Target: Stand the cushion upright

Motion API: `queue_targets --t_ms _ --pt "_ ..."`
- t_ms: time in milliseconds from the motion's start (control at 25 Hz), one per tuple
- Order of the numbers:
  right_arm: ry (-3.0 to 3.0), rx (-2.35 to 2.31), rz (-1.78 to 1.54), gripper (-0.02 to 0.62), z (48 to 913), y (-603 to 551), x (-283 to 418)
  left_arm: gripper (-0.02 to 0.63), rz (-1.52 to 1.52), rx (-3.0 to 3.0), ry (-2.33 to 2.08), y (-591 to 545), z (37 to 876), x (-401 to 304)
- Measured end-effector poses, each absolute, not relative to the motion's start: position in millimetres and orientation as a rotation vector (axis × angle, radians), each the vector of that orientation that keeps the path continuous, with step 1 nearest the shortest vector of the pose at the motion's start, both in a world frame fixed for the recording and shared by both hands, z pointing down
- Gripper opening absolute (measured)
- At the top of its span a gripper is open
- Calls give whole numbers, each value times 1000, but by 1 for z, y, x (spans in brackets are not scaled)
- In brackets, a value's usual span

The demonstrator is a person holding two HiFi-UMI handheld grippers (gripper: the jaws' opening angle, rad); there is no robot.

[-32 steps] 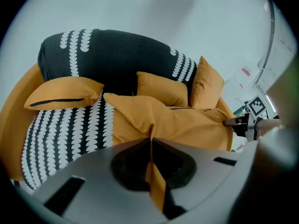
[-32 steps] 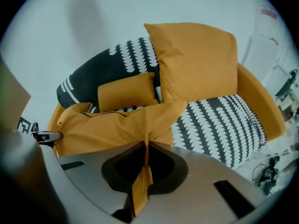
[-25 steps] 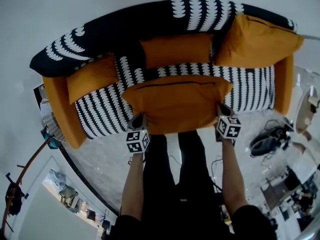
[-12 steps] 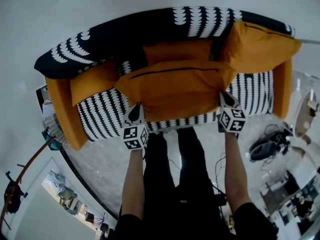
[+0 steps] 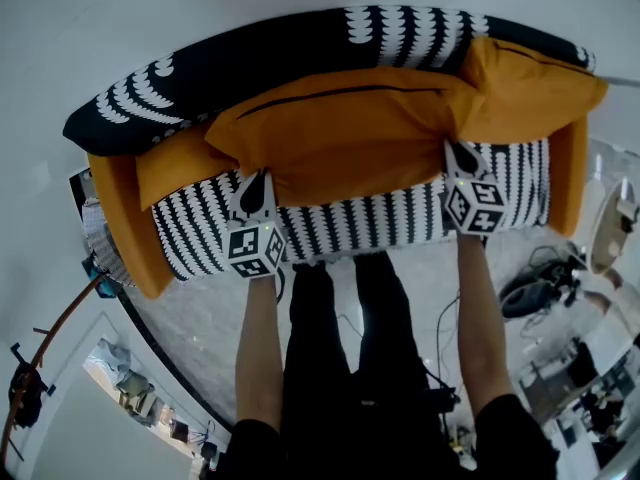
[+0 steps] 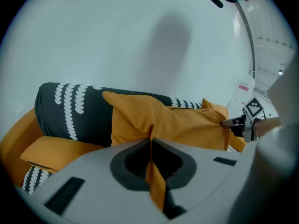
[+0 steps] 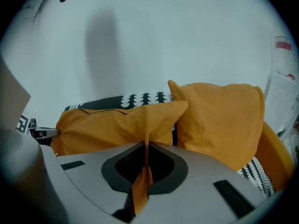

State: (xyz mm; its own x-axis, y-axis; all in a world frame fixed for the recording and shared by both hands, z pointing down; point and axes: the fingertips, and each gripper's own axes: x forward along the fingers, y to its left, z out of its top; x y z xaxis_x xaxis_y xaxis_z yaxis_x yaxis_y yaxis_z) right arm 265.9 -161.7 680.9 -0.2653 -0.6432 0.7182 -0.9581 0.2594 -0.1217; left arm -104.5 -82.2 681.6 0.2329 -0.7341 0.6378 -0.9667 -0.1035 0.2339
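Observation:
A large orange cushion (image 5: 340,133) with a dark zip line hangs lengthwise over the sofa seat, its top edge at the black-and-white backrest (image 5: 300,43). My left gripper (image 5: 258,180) is shut on the cushion's lower left corner. My right gripper (image 5: 455,150) is shut on its lower right corner. In the left gripper view a fold of orange fabric runs between the closed jaws of the left gripper (image 6: 151,143), and the cushion (image 6: 177,125) stretches away to the right gripper (image 6: 232,122). In the right gripper view the right gripper (image 7: 146,147) pinches the cushion (image 7: 107,125) the same way.
A second big orange cushion (image 5: 530,88) leans in the sofa's right corner, and a smaller one (image 5: 175,168) lies at the left. The sofa has orange arms (image 5: 120,228) and stands against a white wall. The person's legs (image 5: 340,348) and floor clutter with cables (image 5: 535,283) are nearby.
Both grippers have moved up and away over the seat with the cushion. It left the seat's front edge, now reaches the backrest and hides the small orange cushion there.

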Motion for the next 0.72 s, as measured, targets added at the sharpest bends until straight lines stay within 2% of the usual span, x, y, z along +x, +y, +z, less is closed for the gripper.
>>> queue_targets --t_ms 440,720 --pt "-2028 1445 731 3 687 -201 253 3 451 1887 -1586 -119 695 -116" --pt "-2026 1446 851 3 707 -211 258 3 459 1869 -1579 -133 715 -111"
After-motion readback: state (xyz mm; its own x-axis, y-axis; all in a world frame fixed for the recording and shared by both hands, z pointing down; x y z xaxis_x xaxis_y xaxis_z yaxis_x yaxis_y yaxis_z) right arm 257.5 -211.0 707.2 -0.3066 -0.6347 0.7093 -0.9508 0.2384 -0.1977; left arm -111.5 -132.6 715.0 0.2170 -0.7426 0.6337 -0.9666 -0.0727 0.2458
